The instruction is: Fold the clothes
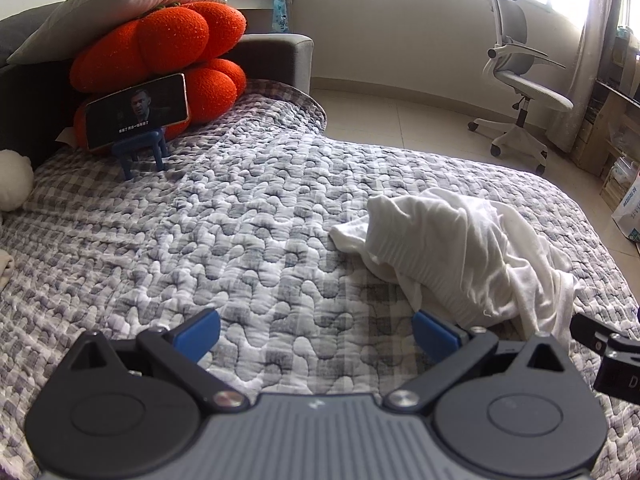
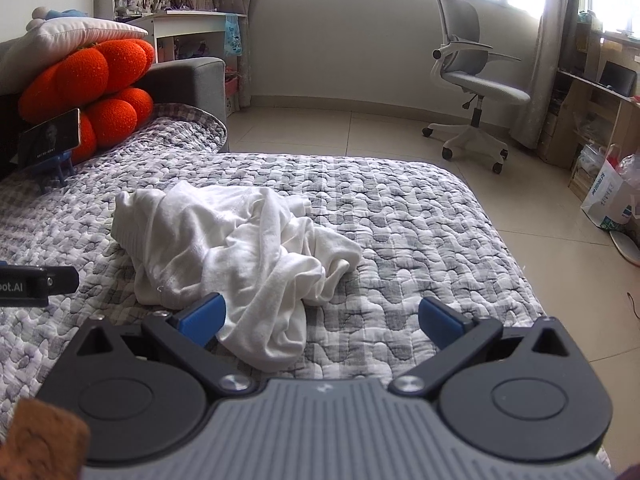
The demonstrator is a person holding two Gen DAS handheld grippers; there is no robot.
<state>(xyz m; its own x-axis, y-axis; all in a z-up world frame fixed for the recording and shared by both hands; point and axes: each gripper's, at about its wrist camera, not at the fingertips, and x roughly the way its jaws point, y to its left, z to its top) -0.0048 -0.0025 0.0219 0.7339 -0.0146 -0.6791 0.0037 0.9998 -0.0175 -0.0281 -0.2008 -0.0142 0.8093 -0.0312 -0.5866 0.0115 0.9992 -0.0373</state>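
A crumpled white garment [image 2: 236, 248] lies in a heap on a bed covered with a grey-and-white checked quilt [image 2: 420, 220], unfolded, as two hand-held grippers hover low over the bedding. The right hand-held gripper [image 2: 322, 318] has its blue-padded fingers [image 2: 202, 316] spread wide and holds nothing; the garment sits just ahead of it and to its left, the nearest fold of cloth lying between the fingers close to the left one, though whether it touches the pad cannot be told. The heap's long axis runs from near that left finger away and leftward, ending at a ribbed edge on the far left; a bunched end juts to the right. The left hand-held gripper [image 1: 316, 334] is likewise wide open and empty, with bare quilt between its fingers; the garment [image 1: 464, 260] lies ahead of it and to its right, its lower edge just beyond the right blue pad [image 1: 434, 334]. Each device shows at the edge of the other's view. Far ahead and left of both, a phone [image 1: 138, 110] with a lit screen stands on a small blue stand [image 1: 142, 150] against orange cushions [image 1: 168, 44]. Beyond the bed, a grey office chair [image 2: 476, 92] stands on the tiled floor [image 2: 360, 132] beneath bright windows
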